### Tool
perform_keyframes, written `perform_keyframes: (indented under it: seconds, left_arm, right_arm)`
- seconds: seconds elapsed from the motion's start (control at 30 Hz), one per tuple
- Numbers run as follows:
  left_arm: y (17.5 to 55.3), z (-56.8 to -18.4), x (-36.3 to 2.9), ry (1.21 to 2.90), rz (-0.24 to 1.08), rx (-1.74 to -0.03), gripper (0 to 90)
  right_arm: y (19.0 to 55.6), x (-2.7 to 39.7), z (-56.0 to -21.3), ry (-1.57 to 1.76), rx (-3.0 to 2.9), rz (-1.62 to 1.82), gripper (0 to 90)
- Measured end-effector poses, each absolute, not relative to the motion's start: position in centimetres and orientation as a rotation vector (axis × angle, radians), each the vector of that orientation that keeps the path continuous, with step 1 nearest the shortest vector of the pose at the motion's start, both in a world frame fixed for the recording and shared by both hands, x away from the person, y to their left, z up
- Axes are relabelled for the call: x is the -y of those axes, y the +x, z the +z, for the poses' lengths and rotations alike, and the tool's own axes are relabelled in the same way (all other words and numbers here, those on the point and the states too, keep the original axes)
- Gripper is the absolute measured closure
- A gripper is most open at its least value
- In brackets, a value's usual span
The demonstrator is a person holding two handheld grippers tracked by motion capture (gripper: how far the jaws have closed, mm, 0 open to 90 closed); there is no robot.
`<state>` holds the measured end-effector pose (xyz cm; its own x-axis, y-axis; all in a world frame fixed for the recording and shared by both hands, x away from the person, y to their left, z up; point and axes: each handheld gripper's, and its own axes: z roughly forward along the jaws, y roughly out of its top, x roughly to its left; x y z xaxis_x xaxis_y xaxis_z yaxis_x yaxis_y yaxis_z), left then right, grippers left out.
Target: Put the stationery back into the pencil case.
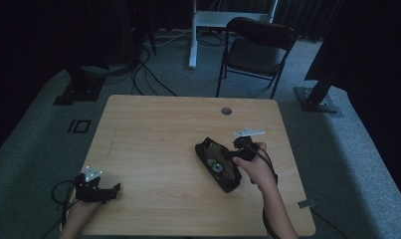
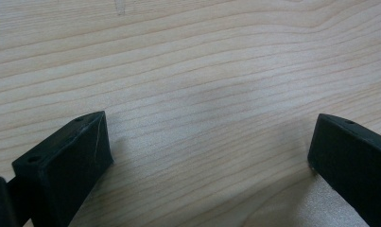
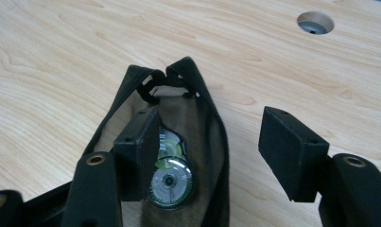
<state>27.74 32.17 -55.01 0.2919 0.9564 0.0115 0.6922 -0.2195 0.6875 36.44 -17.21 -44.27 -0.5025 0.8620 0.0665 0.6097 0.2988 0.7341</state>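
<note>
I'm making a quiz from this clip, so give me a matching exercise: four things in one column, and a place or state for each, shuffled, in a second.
Things:
1. left gripper
2. pouch
3. round gadget
4. chair

Places or states:
A. inside the pouch
B. on the floor beyond the table
C. open over bare wood
D. lying open by the right gripper

Pairs: 1-C, 2-D, 3-A, 4-B

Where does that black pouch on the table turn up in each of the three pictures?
High view: the pouch lies right of centre on the table, at the right gripper.
Left gripper view: bare tabletop between open jaws; no pouch here.
Right gripper view: the pouch sits low at centre, open, a round green thing inside, one jaw within its mouth.
Shared landmark: the cable hole.
</note>
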Motion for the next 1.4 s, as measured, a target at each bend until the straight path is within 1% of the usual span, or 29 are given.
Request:
perform_keyframes:
  seconds: [0.23,0.57,0.87,0.93,1.4]
  left_arm:
    - [27.7,-55.0,-32.2,1.991,0.598,-1.467,0.1]
    - [27.7,-55.0,-32.2,1.991,0.598,-1.467,0.1]
    - [27.7,-55.0,-32.2,1.991,0.598,-1.467,0.1]
    - [27.7,-55.0,-32.2,1.99,0.598,-1.467,0.1]
    - [27.7,-55.0,-32.2,1.991,0.598,-1.467,0.2]
  right_arm:
    - [36.2,18.7,-44.5,1.34,-2.201,1.031,37.9]
    - [36.0,21.1,-45.7,1.373,-2.14,1.04,34.4]
    - [35.8,23.3,-47.5,1.417,-2.073,1.038,32.4]
    - [35.7,24.1,-48.6,1.431,-2.072,1.025,31.2]
    - [34.9,26.0,-51.5,1.467,-2.073,1.037,27.3]
